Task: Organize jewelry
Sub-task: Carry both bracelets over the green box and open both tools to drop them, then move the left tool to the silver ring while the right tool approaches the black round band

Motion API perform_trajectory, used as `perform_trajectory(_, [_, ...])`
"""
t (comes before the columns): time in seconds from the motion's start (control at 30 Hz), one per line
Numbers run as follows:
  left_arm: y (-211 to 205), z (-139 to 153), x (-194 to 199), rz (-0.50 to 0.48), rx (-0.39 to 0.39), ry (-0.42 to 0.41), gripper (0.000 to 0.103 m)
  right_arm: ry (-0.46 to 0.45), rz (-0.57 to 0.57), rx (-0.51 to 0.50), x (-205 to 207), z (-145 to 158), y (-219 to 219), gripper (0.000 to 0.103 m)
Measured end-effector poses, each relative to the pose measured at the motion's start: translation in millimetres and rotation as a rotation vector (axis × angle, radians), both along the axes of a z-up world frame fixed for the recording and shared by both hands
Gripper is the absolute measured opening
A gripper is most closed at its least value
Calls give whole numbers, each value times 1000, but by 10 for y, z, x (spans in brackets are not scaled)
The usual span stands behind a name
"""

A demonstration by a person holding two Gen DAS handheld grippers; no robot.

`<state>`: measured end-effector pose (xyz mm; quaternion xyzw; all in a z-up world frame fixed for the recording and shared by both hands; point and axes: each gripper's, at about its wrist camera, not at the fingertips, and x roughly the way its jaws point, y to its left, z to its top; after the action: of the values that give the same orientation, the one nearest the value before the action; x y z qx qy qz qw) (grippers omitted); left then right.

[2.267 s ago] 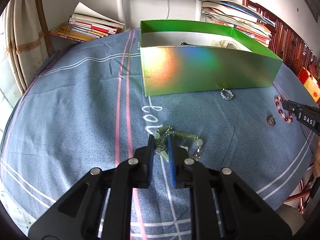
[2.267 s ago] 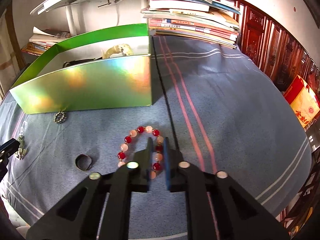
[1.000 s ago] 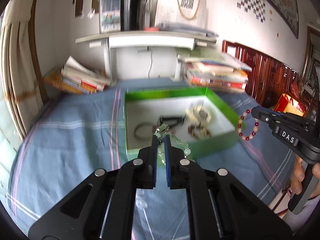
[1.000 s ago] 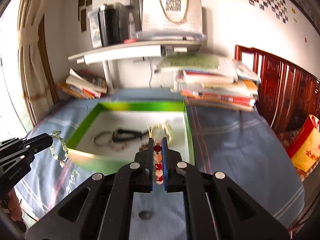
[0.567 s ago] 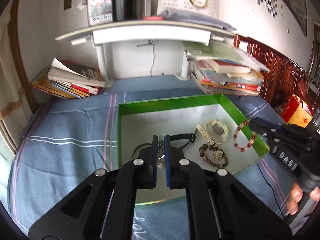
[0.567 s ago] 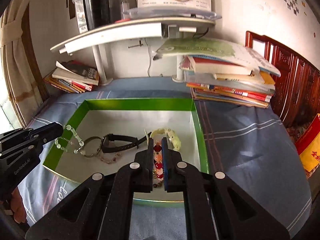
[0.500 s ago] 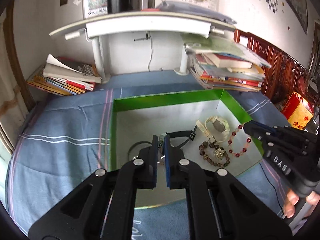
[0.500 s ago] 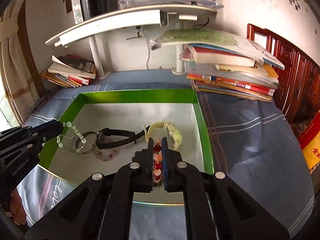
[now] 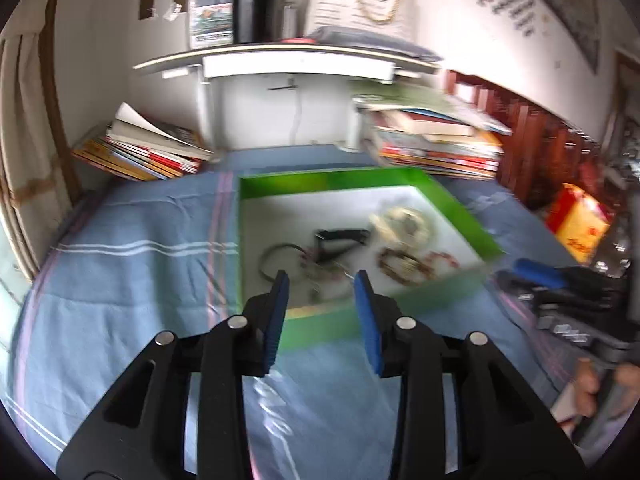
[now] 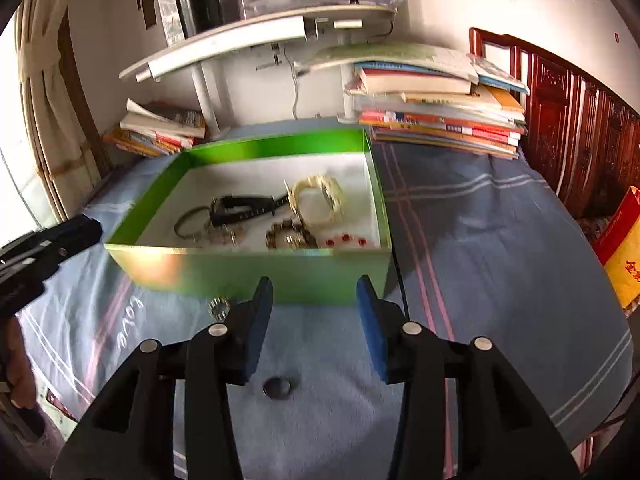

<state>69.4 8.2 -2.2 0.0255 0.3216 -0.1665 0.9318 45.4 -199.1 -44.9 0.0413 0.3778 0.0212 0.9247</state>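
Observation:
The green box stands on the blue cloth and holds several pieces: a black watch, a pale yellow bracelet, a brown bead bracelet and the red bead bracelet. The green bead necklace lies blurred inside the box. My left gripper is open and empty, held above the box's near wall. My right gripper is open and empty, just in front of the box. A small bead ring and a dark ring lie on the cloth.
Stacks of books sit behind the box on the right, and more books on the left. A white shelf on a post stands at the back. A wooden chair is at the right. A red and yellow bag stands beside the table.
Both grippers have opened and pulled back from the box. The green necklace and the red bracelet have dropped out of them and now lie in the box.

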Motion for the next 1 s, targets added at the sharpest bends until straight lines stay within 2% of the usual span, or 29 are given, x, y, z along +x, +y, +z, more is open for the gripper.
perform_trajectory(0.07, [-57, -101, -147, -1, 40, 17, 46, 57, 6, -29, -65, -178, 34, 44])
perform_trajectory(0.2, [-268, -446, -136, -7, 133, 92, 50, 139, 36, 13, -141, -435, 77, 44])
perform_trajectory(0.43, [-565, -807, 151, -10, 132, 207, 50, 178, 78, 33, -151, -560, 237, 45])
perform_trajectory(0.53, [-696, -865, 208, -30, 129, 225, 50, 174, 84, 38, -172, -565, 227, 52])
perform_trajectory(0.63, [-781, -896, 287, -17, 119, 235, 50, 173, 89, 27, -186, -567, 225, 54])
perform_trajectory(0.7, [-789, -936, 346, 5, 115, 249, 35, 170, 90, 27, -194, -568, 223, 54])
perform_trajectory(0.73, [-777, -968, 370, 11, 108, 267, 18, 168, 91, 29, -197, -569, 218, 54])
perform_trajectory(0.77, [-755, -988, 381, 8, 91, 281, 16, 165, 91, 29, -204, -570, 215, 54])
perform_trajectory(1.0, [-507, -991, 249, 66, 105, 256, 16, 134, 75, -24, -158, -588, 263, 54])
